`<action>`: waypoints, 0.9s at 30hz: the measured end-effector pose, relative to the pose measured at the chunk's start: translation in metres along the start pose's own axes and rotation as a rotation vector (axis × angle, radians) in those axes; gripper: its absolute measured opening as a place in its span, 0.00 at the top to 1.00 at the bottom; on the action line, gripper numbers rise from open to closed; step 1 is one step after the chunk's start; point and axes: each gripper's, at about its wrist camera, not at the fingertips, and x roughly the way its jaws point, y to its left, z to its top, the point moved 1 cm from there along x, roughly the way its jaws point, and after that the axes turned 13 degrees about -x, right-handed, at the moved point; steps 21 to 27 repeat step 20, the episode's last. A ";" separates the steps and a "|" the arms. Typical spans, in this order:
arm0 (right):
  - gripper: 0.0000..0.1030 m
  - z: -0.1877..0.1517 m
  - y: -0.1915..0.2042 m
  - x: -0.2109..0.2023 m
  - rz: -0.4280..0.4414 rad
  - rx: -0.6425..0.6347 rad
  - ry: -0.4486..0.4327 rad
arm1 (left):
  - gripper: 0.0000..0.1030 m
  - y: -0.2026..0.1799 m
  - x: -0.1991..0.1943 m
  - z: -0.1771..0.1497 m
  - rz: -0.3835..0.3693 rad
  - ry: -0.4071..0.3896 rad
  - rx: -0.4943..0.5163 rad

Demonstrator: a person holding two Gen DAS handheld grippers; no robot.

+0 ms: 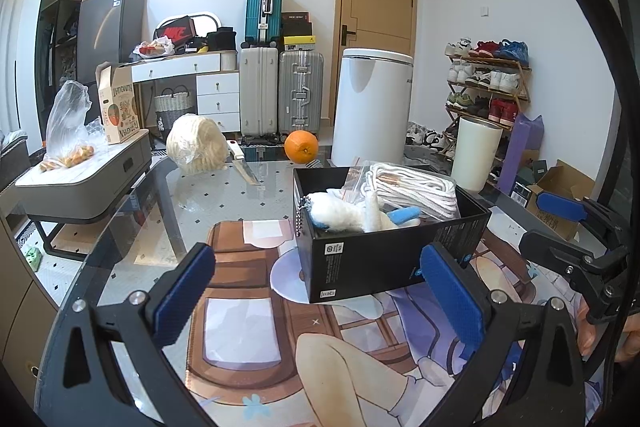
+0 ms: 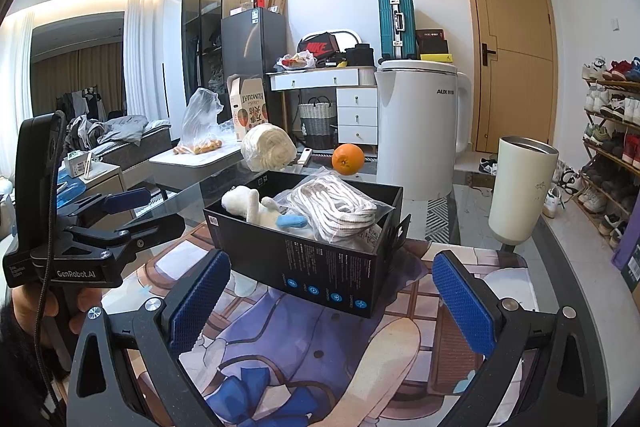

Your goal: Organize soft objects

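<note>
Soft objects look mostly gathered already, with one piece apparently left out. Farthest left on the glass table (image 1: 224,199), well apart from everything packed, sits a cream yarn ball (image 1: 197,143) in clear wrap, with a knife (image 1: 243,163) just beside it and an orange (image 1: 301,146) further right; the yarn is soft and outside the container, so I judge it the remaining item. Moving right, the black box (image 1: 372,263) stands on the printed mat (image 1: 248,339), and inside it lie a white plush toy (image 1: 340,217) with a bead chain and a blue part, then a bagged coil of white rope (image 1: 412,189) filling the right side. A white kettle (image 2: 420,131) and a cream tumbler (image 2: 522,191) stand beyond. The left hand-held gripper (image 1: 320,295) is wide open and empty in front of the box; the right hand-held gripper (image 2: 332,303) is likewise spread wide, holding nothing.
</note>
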 end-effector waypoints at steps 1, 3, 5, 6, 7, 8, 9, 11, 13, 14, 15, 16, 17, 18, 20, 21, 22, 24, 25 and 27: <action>0.00 0.000 0.000 0.000 0.000 0.000 0.000 | 0.00 0.000 0.000 0.000 0.000 0.001 0.000; 0.00 0.000 0.000 0.000 0.002 0.001 -0.001 | 0.00 0.000 0.000 0.000 0.002 0.001 0.000; 0.00 0.000 0.000 0.000 0.002 0.001 -0.001 | 0.00 0.000 0.001 0.000 0.002 0.001 0.000; 0.00 0.000 0.000 0.000 0.001 0.001 -0.001 | 0.00 0.000 0.000 0.000 0.002 0.000 -0.001; 0.00 0.000 0.000 0.000 0.001 0.001 -0.002 | 0.00 0.000 0.000 0.000 0.002 0.000 0.000; 0.00 0.000 0.000 0.000 0.002 0.001 -0.002 | 0.00 0.000 0.001 0.000 0.002 0.000 0.001; 0.00 0.000 0.000 0.000 0.001 0.000 -0.001 | 0.00 0.000 0.001 0.000 0.002 0.000 0.002; 0.00 0.000 0.000 0.000 0.002 0.000 -0.001 | 0.00 0.000 0.001 0.000 0.003 0.002 0.002; 0.00 0.000 0.000 0.000 0.002 0.001 -0.001 | 0.00 0.000 0.000 0.000 0.003 0.001 0.002; 0.00 0.000 0.000 0.000 0.002 0.001 -0.001 | 0.00 0.000 0.000 0.000 0.001 0.001 0.002; 0.00 0.000 0.000 0.000 0.002 0.001 -0.001 | 0.00 0.000 0.000 0.000 0.001 0.000 0.003; 0.00 0.000 0.000 0.000 0.001 0.001 -0.001 | 0.00 0.000 0.000 0.000 0.003 -0.001 0.003; 0.00 0.000 0.000 0.000 0.002 0.001 -0.001 | 0.00 0.000 0.000 0.000 0.003 -0.002 0.004; 0.00 0.000 0.000 0.000 0.002 0.001 -0.001 | 0.00 0.000 0.000 -0.001 0.002 -0.003 0.006; 0.00 0.000 0.000 0.000 0.002 0.001 -0.001 | 0.00 0.000 0.000 -0.001 0.007 -0.001 0.008; 0.00 0.000 0.000 0.000 0.002 0.001 -0.001 | 0.00 0.000 0.000 -0.001 0.007 -0.001 0.008; 0.00 0.000 0.000 0.000 0.002 0.001 -0.001 | 0.00 0.000 0.000 -0.001 0.007 -0.001 0.008; 0.00 0.000 0.000 0.000 0.002 0.001 -0.001 | 0.00 0.000 0.000 -0.001 0.007 -0.001 0.008; 0.00 0.000 0.000 0.000 0.002 0.001 -0.001 | 0.00 0.000 0.000 -0.001 0.007 -0.001 0.008; 0.00 0.000 0.000 0.000 0.002 0.001 -0.001 | 0.00 0.000 0.000 -0.001 0.007 -0.001 0.008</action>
